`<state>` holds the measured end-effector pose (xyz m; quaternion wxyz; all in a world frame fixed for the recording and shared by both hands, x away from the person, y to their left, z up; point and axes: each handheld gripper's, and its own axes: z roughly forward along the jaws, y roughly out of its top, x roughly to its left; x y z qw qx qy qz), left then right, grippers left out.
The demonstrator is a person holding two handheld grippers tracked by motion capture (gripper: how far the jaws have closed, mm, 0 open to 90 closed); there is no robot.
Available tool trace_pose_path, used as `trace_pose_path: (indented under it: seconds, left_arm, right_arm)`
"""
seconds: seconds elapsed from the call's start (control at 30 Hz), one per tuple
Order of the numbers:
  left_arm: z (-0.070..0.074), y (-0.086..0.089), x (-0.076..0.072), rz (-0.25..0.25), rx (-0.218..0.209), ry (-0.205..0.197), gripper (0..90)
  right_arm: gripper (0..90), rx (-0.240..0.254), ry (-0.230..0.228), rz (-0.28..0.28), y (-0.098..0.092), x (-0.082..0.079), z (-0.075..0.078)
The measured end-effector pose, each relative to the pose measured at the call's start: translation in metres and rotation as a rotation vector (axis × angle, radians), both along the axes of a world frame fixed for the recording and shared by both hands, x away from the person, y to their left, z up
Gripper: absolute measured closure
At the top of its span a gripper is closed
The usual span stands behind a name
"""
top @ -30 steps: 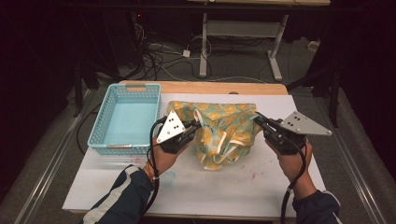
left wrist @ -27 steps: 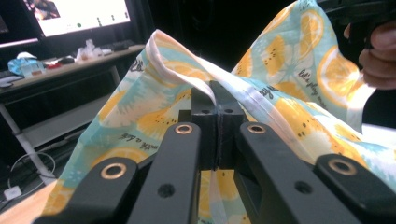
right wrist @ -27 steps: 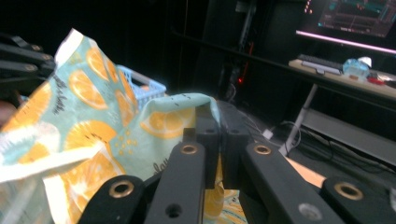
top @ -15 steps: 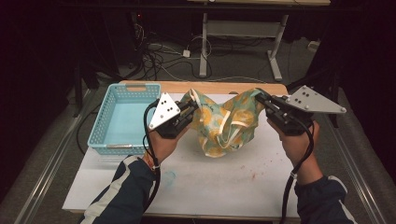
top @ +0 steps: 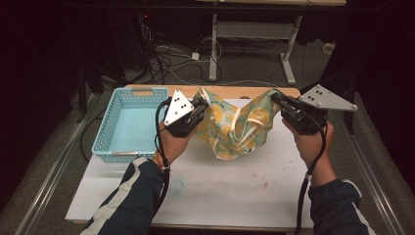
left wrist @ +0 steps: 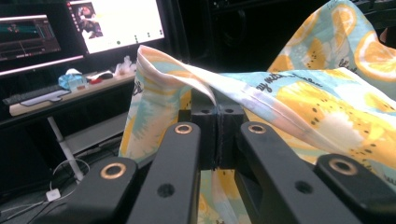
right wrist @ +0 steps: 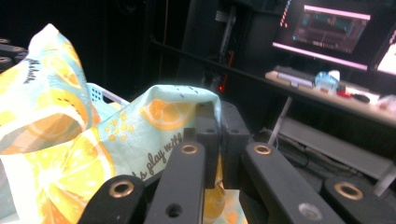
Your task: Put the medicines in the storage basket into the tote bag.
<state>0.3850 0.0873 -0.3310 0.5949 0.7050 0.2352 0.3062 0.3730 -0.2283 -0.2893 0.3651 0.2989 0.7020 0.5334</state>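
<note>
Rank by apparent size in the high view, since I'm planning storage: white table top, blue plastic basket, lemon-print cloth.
1. White table top, clearly largest.
2. Blue plastic basket.
3. Lemon-print cloth, bunched and lifted nearer the camera, so its rank against the basket is unsure.

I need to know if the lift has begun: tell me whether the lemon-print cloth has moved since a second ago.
Yes. The lemon-print cloth has risen off the white table, toward its far edge, level with the blue basket.

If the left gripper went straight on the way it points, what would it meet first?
The cloth it is already shut on. The left gripper points toward the right gripper, so that likely comes next, though depth is unclear.
</note>
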Motion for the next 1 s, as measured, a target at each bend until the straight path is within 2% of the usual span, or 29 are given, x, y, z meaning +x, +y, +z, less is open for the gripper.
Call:
trace_pose_path:
  seconds: [0.13, 0.23, 0.33, 0.6, 0.67, 0.77, 1.0]
  left_arm:
    - [-0.004, -0.003, 0.008, 0.006, 0.009, 0.015, 87.5]
    - [-0.008, -0.008, 0.014, 0.015, 0.031, 0.018, 87.4]
    - [-0.012, -0.012, 0.021, 0.027, 0.031, 0.033, 87.4]
    - [-0.027, -0.026, 0.043, 0.052, 0.102, 0.061, 87.3]
    - [-0.025, -0.027, 0.046, 0.056, 0.11, 0.06, 87.4]
    - [-0.017, -0.027, 0.048, 0.056, 0.093, 0.051, 87.4]
    - [0.008, -0.028, 0.043, 0.062, 0.053, 0.008, 87.5]
  right_arm:
    - [89.8, 0.004, 0.03, -0.018, -0.002, 0.011, -0.009]
    - [89.8, -0.01, 0.045, -0.034, 0.0, 0.02, -0.014]
    - [89.8, -0.017, 0.06, -0.046, 0.003, 0.029, -0.019]
    - [89.7, -0.054, 0.105, -0.068, 0.013, 0.051, -0.033]
    - [89.7, -0.068, 0.117, -0.078, 0.015, 0.057, -0.036]
    - [89.8, -0.075, 0.12, -0.081, 0.017, 0.061, -0.033]
    - [89.8, -0.074, 0.073, -0.068, 0.023, 0.054, -0.009]
